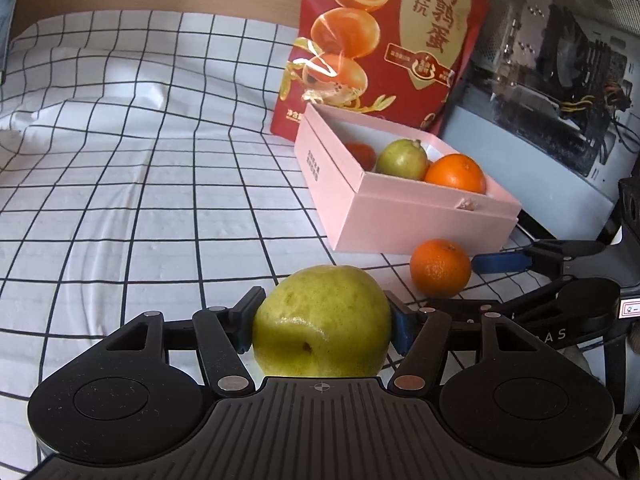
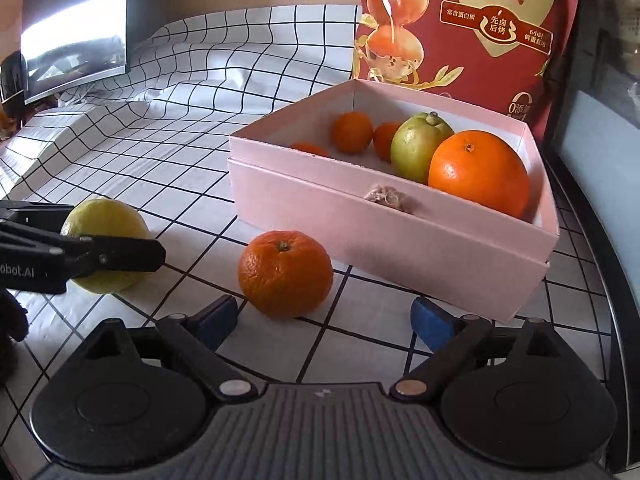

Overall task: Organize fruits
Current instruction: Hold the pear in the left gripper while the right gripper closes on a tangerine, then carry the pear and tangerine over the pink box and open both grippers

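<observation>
A large yellow-green pear [image 1: 322,322] sits between the blue pads of my left gripper [image 1: 324,326], which press on both its sides; it rests low on the checked cloth [image 1: 120,200]. The right wrist view shows the same pear [image 2: 106,218] with a left finger across it. A loose mandarin [image 2: 286,274] lies on the cloth just in front of my right gripper [image 2: 324,314], which is open and empty. The same mandarin [image 1: 440,268] lies beside a right finger [image 1: 496,262]. Behind it, a pink box [image 2: 360,232] holds a green pear [image 2: 420,148], a big orange [image 2: 480,172] and small mandarins [image 2: 351,132].
A red snack bag [image 1: 384,40] stands behind the box. A glass-sided computer case [image 1: 552,92] walls off the right. A dark monitor [image 2: 76,28] stands at the far left, where the cloth [image 2: 160,140] rises in folds.
</observation>
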Available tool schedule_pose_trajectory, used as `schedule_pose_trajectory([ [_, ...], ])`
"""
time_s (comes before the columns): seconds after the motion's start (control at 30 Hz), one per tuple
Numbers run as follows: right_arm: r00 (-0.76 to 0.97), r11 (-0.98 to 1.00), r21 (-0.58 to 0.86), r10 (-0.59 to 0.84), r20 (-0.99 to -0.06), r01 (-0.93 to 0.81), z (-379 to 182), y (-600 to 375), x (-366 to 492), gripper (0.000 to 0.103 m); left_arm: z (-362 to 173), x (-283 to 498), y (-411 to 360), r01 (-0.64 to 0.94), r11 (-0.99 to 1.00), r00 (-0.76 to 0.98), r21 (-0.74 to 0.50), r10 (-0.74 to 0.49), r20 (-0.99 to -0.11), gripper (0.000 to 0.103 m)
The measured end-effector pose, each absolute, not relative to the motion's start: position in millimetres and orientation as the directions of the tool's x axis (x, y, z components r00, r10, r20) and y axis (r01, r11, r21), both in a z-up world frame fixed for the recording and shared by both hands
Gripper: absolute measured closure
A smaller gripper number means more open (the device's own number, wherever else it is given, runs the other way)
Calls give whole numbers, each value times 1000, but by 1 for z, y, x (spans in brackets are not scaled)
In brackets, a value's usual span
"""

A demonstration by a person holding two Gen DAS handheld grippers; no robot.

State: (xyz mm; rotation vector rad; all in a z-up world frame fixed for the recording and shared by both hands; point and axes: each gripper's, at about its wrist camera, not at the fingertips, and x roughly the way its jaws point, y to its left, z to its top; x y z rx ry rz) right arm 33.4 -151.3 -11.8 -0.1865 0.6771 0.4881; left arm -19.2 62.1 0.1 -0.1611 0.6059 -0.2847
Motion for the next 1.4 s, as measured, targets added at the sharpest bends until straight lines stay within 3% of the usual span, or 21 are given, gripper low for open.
schedule_pose_trajectory([
  [0.13, 688, 894, 4, 348, -637, -449, -11, -151, 36, 14, 0, -22, 65, 206, 947, 783, -247, -311, -539, 36],
  [0.23, 705, 907, 27, 345, -620, -420, -9, -145, 36, 36, 1, -27, 61, 204, 952, 782, -229, -299, -547, 36],
  [0.3, 702, 905, 40, 356, -616, -424, -9, -137, 36, 38, 1, -29, 62, 201, 951, 780, -234, -300, -549, 36],
  [0.43, 731, 910, -29, 311, -607, -412, -9, -124, 28, 56, 3, -28, 59, 205, 953, 769, -224, -298, -565, 37],
  [0.63, 730, 910, -61, 288, -620, -411, 2, -133, 0, 56, 8, -34, 58, 283, 917, 715, -280, -396, -576, 37],
  [0.77, 744, 902, -111, 270, -610, -418, 13, -138, -19, 56, 10, -41, 46, 330, 911, 705, -249, -413, -577, 37],
  [0.97, 732, 908, -29, 317, -603, -418, 45, -149, -16, 56, 56, -32, 48, 365, 870, 731, -331, -488, -477, 37],
  [1.27, 890, 957, -31, 257, -376, -289, 177, -162, 21, 56, 184, -4, 14, 434, 880, 842, -191, -472, -260, 37],
  [1.33, 903, 967, -22, 228, -365, -253, 198, -164, 36, 56, 197, 8, 6, 437, 885, 848, -158, -464, -255, 36],
  [1.4, 902, 974, -12, 206, -379, -227, 210, -165, 50, 56, 195, 29, -1, 424, 895, 837, -139, -446, -317, 36],
])
